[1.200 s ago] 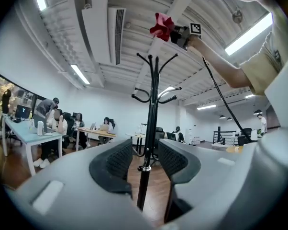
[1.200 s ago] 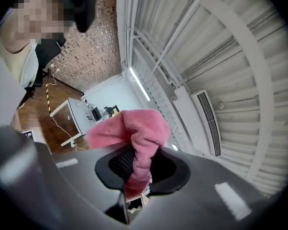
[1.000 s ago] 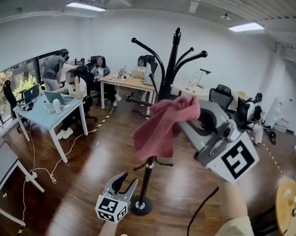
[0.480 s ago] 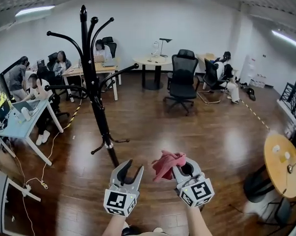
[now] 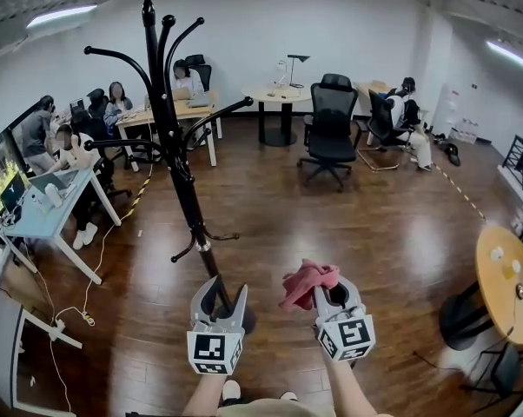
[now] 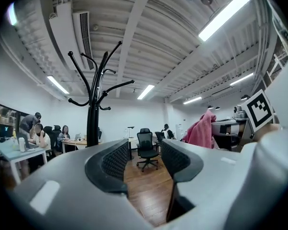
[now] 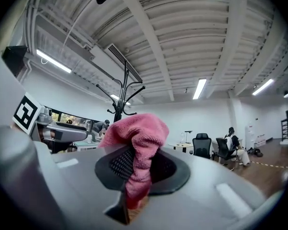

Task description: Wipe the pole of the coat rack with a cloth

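The black coat rack stands on the wooden floor to the left of centre, its pole rising to several curved hooks; it also shows as the coat rack and coat rack. My right gripper is shut on a pink cloth, held low to the right of the pole and apart from it. The cloth is bunched between the jaws. My left gripper is open with nothing between its jaws, just in front of the rack's base.
People sit at desks at the left and back. A black office chair and a round table stand behind. A round wooden table is at the right edge. Cables trail on the floor at left.
A second ago the right gripper held the cloth high against the rack's pole. It has since come down and away to waist height. The head view has pulled back, and the left gripper rose slightly.
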The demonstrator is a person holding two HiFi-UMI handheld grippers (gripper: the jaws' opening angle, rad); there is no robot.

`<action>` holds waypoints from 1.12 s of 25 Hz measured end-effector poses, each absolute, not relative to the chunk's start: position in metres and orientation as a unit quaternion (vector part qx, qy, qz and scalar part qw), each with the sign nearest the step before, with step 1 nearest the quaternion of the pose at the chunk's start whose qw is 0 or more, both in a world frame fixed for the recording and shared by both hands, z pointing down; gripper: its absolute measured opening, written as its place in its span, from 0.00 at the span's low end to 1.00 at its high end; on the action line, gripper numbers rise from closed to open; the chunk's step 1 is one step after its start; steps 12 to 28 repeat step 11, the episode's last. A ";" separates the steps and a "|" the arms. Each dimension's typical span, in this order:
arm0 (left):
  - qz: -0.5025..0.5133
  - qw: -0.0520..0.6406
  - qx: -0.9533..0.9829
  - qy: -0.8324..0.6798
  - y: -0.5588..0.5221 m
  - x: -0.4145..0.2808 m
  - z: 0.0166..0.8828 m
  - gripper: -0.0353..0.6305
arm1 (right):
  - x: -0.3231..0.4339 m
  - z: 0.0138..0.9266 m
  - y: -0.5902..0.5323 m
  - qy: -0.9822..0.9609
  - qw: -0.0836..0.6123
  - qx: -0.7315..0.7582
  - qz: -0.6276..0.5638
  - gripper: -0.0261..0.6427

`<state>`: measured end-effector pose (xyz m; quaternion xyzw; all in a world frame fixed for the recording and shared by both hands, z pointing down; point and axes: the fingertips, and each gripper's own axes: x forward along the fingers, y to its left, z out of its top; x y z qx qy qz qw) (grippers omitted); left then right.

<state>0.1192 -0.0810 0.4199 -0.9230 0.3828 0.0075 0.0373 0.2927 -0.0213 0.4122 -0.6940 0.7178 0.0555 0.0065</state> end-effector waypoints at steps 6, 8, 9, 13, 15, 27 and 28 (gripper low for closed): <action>0.008 0.042 -0.928 0.371 -0.095 0.102 0.420 0.35 | 0.267 0.415 -0.050 0.727 0.006 -0.684 0.050 0.12; 0.007 0.044 -0.930 0.366 -0.100 0.096 0.418 0.35 | 0.253 0.416 -0.060 0.734 0.003 -0.677 0.049 0.12; 0.007 0.044 -0.930 0.364 -0.103 0.092 0.418 0.35 | 0.246 0.416 -0.064 0.737 0.000 -0.674 0.050 0.12; 0.008 0.043 -0.931 0.362 -0.110 0.085 0.417 0.35 | 0.232 0.416 -0.073 0.743 -0.007 -0.667 0.054 0.12; 0.008 0.043 -0.931 0.362 -0.110 0.085 0.417 0.35 | 0.232 0.416 -0.073 0.743 -0.007 -0.667 0.054 0.12; 0.008 0.043 -0.931 0.362 -0.110 0.085 0.417 0.35 | 0.232 0.416 -0.073 0.743 -0.007 -0.667 0.054 0.12; 0.008 0.043 -0.931 0.362 -0.110 0.085 0.417 0.35 | 0.232 0.416 -0.073 0.743 -0.007 -0.667 0.054 0.12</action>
